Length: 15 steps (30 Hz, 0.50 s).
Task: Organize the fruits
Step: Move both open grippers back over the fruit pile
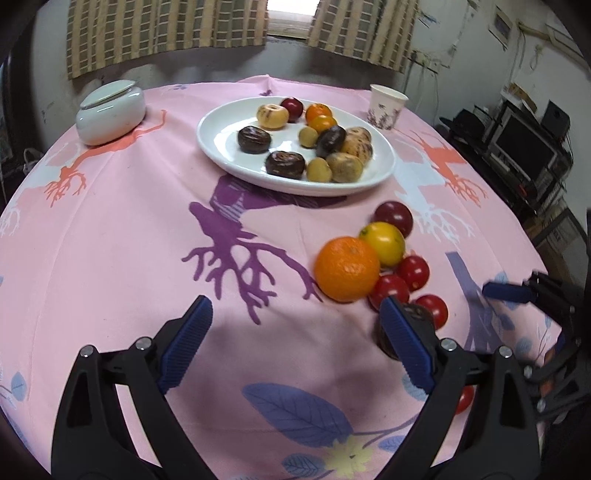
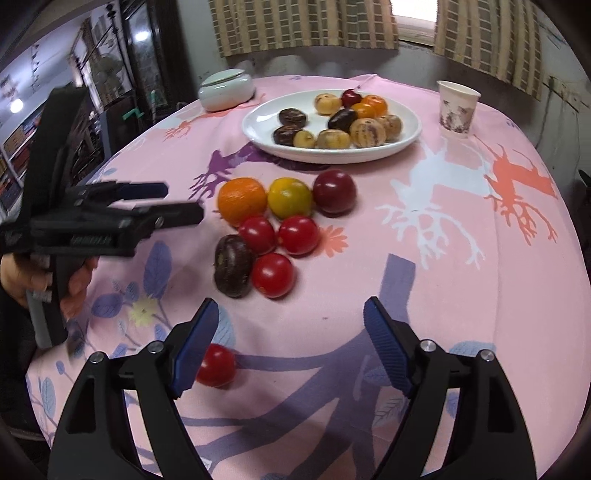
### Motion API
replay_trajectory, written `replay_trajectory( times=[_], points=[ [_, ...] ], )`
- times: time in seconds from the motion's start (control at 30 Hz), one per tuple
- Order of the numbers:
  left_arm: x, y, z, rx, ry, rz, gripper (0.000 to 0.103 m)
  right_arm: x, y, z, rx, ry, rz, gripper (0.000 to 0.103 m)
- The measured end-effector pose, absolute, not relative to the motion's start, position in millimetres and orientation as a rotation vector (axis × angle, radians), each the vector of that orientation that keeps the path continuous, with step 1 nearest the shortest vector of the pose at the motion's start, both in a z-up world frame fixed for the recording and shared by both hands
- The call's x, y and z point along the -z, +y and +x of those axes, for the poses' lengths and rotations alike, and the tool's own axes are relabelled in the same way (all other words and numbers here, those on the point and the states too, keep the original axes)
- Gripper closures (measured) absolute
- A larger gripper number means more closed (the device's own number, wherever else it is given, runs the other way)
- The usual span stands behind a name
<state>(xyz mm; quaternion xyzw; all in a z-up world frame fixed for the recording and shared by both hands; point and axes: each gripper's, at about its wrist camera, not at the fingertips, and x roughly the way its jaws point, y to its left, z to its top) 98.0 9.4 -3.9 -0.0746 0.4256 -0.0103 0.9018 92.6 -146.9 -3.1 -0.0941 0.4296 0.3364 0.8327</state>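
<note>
Clearly both grippers, left [image 1: 295, 343] and right [image 2: 290, 343], stand wide and empty. Loose fruits cluster on the cloth [image 2: 461, 295] before the plate [image 2: 406, 146]. Tomatoes [image 2: 273, 275] look smooth, soft, liable to roll; take one across its middle, gently.

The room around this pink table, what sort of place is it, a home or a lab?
Most likely a lived-in home, perhaps a dining corner. Checked curtains hang at a small window, a patterned tablecloth covers the table, and a white plate holds fruit beside a paper cup.
</note>
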Motion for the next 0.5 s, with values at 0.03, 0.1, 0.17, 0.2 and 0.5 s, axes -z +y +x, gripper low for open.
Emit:
replay_trajectory(
  times=[0.03, 0.1, 0.17, 0.2, 0.5],
  points=[
    [4.5, 5.6, 97.0, 0.034, 0.884, -0.144, 0.009, 2.9, -149.6, 95.4, -0.7, 0.914, -0.181, 0.022],
    [6.6, -2.9, 95.7, 0.067, 0.898, -0.121, 0.009, 0.0, -156.3, 99.5, -0.675, 0.904, -0.146, 0.022],
    [9.5, -11.0, 94.9, 0.091, 0.918, -0.098, 0.009, -3.2, -164.5, 103.8, -0.653, 0.891, -0.099, 0.022],
    [10.7, -15.4, 93.9, 0.106, 0.923, -0.087, 0.009, -4.4, -168.5, 106.1, -0.641, 0.888, -0.075, 0.021],
    [21.8, -37.0, 89.2, 0.151, 0.904, -0.044, 0.009, -2.5, -177.3, 114.1, -0.59, 0.914, -0.014, 0.01]
  ],
)
